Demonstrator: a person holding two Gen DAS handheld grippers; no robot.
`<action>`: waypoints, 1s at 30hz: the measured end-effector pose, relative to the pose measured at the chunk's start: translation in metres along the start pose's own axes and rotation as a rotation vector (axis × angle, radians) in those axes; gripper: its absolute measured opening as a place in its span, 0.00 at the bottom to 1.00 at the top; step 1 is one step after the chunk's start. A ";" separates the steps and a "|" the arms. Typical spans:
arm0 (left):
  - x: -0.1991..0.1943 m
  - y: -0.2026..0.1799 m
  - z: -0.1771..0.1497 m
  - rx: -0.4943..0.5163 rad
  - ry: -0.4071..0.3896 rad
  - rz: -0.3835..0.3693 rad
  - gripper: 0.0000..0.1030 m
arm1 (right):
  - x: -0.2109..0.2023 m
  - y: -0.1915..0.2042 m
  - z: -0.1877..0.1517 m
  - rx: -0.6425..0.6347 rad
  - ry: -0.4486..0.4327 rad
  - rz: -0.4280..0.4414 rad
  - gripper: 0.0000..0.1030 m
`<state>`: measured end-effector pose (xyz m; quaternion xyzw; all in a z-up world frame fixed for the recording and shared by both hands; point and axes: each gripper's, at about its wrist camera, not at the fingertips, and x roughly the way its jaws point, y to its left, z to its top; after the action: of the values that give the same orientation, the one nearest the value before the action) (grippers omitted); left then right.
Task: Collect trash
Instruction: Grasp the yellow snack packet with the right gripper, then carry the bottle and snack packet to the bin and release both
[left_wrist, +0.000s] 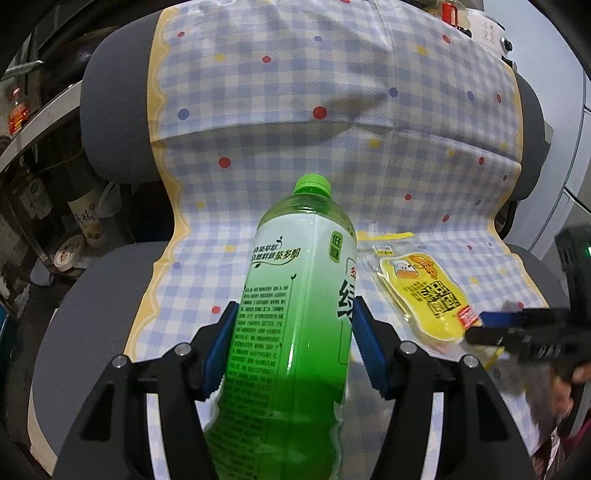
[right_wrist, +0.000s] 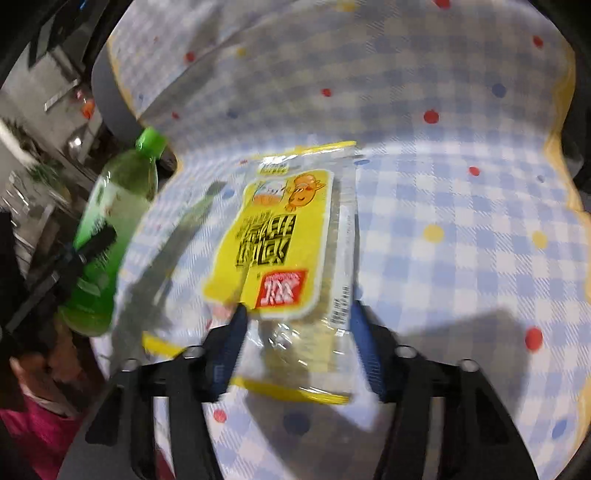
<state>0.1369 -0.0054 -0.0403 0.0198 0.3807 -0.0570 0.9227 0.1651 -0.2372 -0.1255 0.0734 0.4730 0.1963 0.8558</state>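
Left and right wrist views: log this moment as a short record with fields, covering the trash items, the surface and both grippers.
surface: chair seat under a blue checked cover with coloured dots
item 1: green bottle, cap on
item 2: yellow snack wrapper, lying flat on the cover
left gripper: pads closed on the bottle's sides
right gripper: jaws on either side of the wrapper's near end, grip not yet evident; view blurred
task status: bottle in hand, wrapper not yet lifted

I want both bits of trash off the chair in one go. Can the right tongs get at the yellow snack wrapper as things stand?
Probably yes. The right tongs already straddle the near end of the yellow snack wrapper, which lies flat and uncovered on the checked cushion. The green bottle, gripped by the left tongs, sits clear to one side.
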 end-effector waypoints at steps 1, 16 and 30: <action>-0.002 0.000 -0.002 -0.002 0.002 -0.003 0.58 | -0.001 0.006 -0.003 -0.026 -0.016 -0.038 0.36; -0.084 -0.090 -0.036 0.107 -0.172 -0.182 0.58 | -0.194 0.027 -0.110 -0.035 -0.494 -0.383 0.04; -0.130 -0.260 -0.123 0.380 -0.195 -0.532 0.58 | -0.293 -0.047 -0.311 0.309 -0.494 -0.769 0.11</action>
<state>-0.0715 -0.2415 -0.0339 0.0856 0.2653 -0.3674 0.8873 -0.2221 -0.4178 -0.0799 0.0639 0.2721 -0.2305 0.9321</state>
